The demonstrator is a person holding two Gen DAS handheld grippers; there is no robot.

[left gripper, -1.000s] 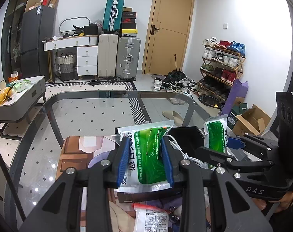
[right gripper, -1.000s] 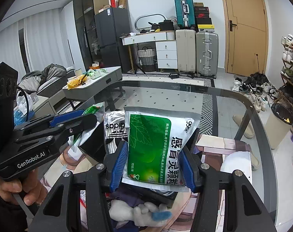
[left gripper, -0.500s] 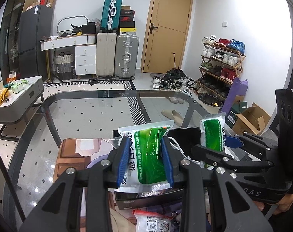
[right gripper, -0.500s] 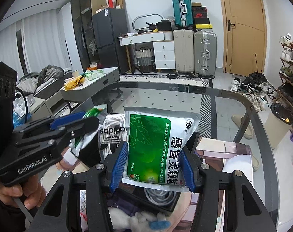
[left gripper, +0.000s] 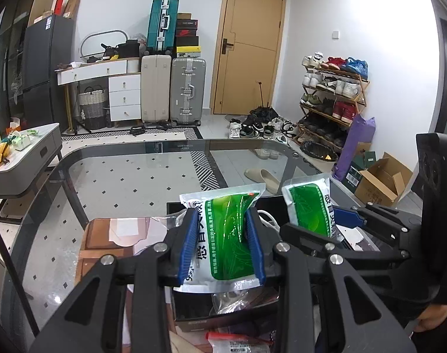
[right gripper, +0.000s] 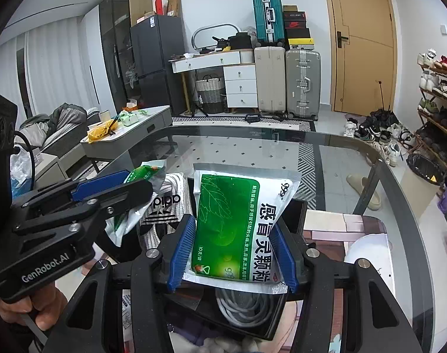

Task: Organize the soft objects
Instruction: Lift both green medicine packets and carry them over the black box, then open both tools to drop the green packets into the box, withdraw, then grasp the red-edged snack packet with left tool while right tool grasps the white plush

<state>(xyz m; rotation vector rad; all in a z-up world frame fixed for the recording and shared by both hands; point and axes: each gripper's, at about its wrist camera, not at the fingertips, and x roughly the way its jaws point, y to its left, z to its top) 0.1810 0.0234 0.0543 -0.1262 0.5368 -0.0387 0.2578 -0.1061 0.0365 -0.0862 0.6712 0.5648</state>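
**Two green sachets held above a black box on a glass surface**

The glass surface point(left gripper: 129, 182) has a dark rounded rim, and its far half lies bare up to that edge, leaving open room ahead of both tools. Near the person it is crowded: an open black box point(right gripper: 294, 214) with a coil of grey cable point(right gripper: 244, 303) inside, and a striped white cloth with a black logo point(right gripper: 161, 206) just beside it.

The left gripper point(left gripper: 222, 244) is clenched on a crinkled green-and-white foil sachet point(left gripper: 223, 235), squeezing it narrow between blue ribbed pads. The right gripper point(right gripper: 232, 253) clasps a second, flatter sachet point(right gripper: 238, 226) by its sides, upright over the box. Both sachets hang clear of the glass.

Through the glass shows a pale tiled floor with dark diamonds. Beyond stand hard-shell suitcases point(left gripper: 172, 88), a wooden door point(left gripper: 250, 44) and a shoe rack point(left gripper: 332, 97).
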